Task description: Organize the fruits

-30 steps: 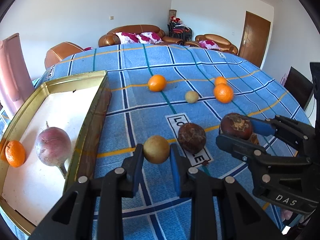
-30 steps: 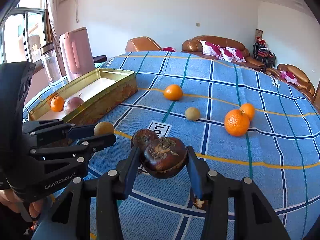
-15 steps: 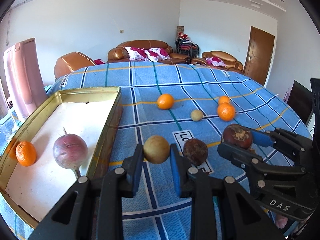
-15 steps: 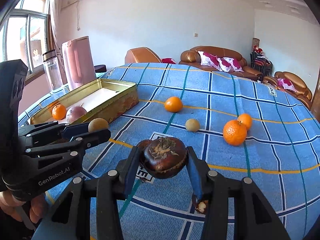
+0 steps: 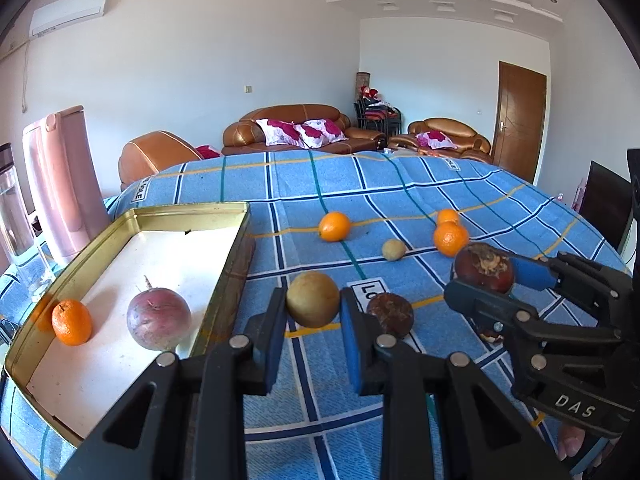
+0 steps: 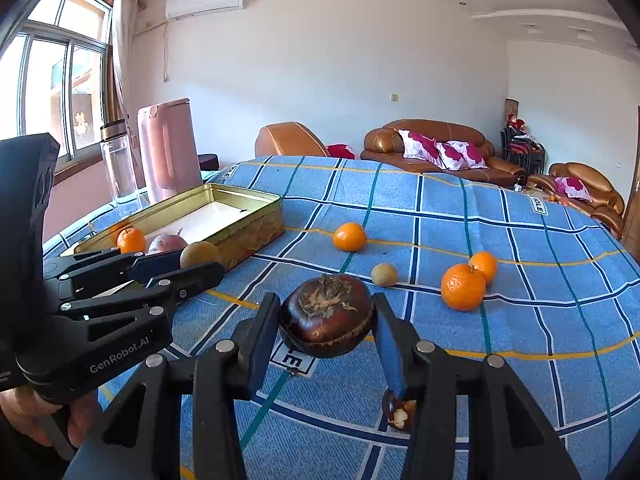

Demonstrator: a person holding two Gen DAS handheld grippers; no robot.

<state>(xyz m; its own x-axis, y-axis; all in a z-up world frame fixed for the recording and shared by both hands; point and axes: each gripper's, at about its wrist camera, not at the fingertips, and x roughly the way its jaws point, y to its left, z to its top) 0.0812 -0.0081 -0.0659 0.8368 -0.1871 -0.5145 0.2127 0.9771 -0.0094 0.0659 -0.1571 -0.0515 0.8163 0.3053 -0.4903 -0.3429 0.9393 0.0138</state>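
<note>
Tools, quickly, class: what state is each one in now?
Left tool: shut on the round yellow-brown fruit.
Right tool: shut on the dark brown round fruit.

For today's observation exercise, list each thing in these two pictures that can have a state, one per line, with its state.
Left tool: shut on the tan round fruit, lifted.
Right tool: shut on the dark brown fruit, lifted.
Gold tin: open, no lid, holding an orange and a reddish fruit.
Second dark fruit: resting on the cloth.
Three oranges: loose on the cloth.
Small tan fruit: loose on the cloth.
</note>
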